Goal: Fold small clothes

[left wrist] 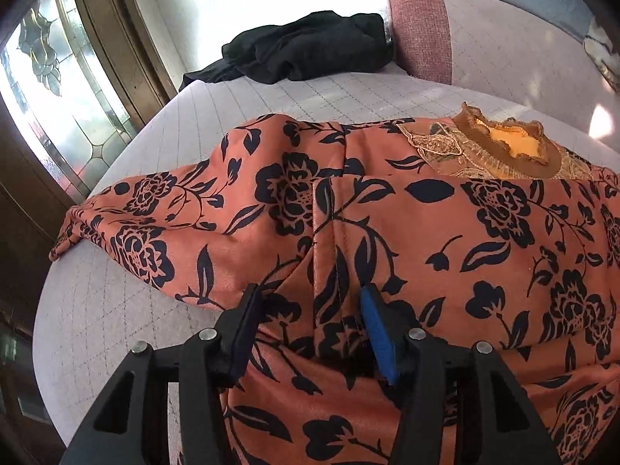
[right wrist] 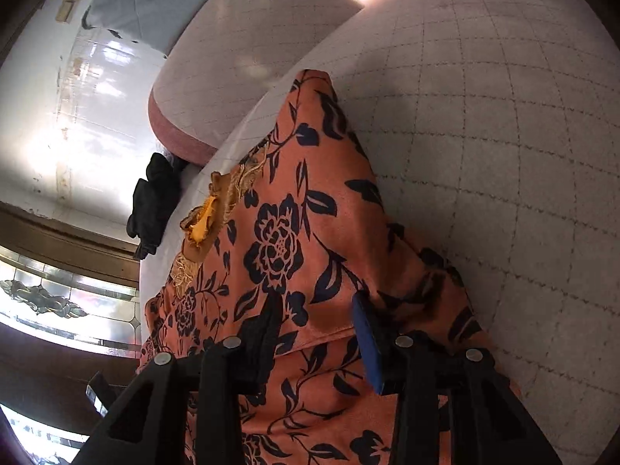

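Note:
An orange top with black flowers [left wrist: 445,224] lies spread on the pale quilted sofa seat [left wrist: 294,97]. Its frilled brown and yellow collar [left wrist: 507,147] is at the far side. My left gripper [left wrist: 310,298] is open, its fingers straddling a raised fold at the garment's near edge. In the right wrist view the same top [right wrist: 279,248] runs away from me, collar [right wrist: 201,224] at the left. My right gripper [right wrist: 316,310] is open, its fingers either side of a folded edge of the cloth.
A crumpled black garment [left wrist: 306,46] lies at the far end of the seat, next to a pink cushion [left wrist: 422,27]. It also shows in the right wrist view [right wrist: 155,201]. A leaded glass door [left wrist: 58,89] and white tiled floor lie beyond the sofa.

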Motion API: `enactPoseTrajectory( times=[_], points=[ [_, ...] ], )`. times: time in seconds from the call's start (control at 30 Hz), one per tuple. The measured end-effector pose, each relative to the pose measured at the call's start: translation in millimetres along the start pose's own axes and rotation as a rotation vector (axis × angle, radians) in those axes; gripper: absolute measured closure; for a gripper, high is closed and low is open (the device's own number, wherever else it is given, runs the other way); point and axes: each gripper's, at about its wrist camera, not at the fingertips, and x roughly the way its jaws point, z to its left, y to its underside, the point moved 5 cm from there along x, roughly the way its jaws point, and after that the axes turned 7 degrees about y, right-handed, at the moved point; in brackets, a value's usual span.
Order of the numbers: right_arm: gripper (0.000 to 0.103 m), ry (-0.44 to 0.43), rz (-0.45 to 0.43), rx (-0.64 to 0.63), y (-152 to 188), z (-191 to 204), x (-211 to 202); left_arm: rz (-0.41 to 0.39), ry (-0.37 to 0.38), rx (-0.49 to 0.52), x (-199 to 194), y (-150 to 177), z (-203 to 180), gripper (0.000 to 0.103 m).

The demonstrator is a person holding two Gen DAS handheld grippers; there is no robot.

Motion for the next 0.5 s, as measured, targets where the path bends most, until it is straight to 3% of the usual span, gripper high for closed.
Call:
enactPoseTrajectory(
  times=[0.1,0.2,0.3,0.4,0.5],
  points=[
    [0.062,-0.030,-0.064,-0.054,-4.1,19.1,-16.1,0.002,0.088,-0.124,-10.5,-5.3,25.3,0.047],
    [0.060,-0.073,-0.118,-0.114,0.4,40.6,-30.8,-0.041,0.060,-0.259,-25.2,-11.1,70.8,0.035],
    [0.060,-0.061,-0.092,-0.172,13.3,55.3,-22.0,-0.104,-0.025,-0.412,-38.3,-13.7,134.1,0.018],
    [0.058,-0.022,-0.057,-0.223,26.1,61.1,-7.2,-0.132,-0.071,-0.593,-39.0,-3.9,199.7,0.017],
    [0.058,-0.029,-0.002,-0.232,38.3,63.7,5.8,-0.115,-0.037,-0.736,-22.6,2.5,249.3,0.017]
  ],
)
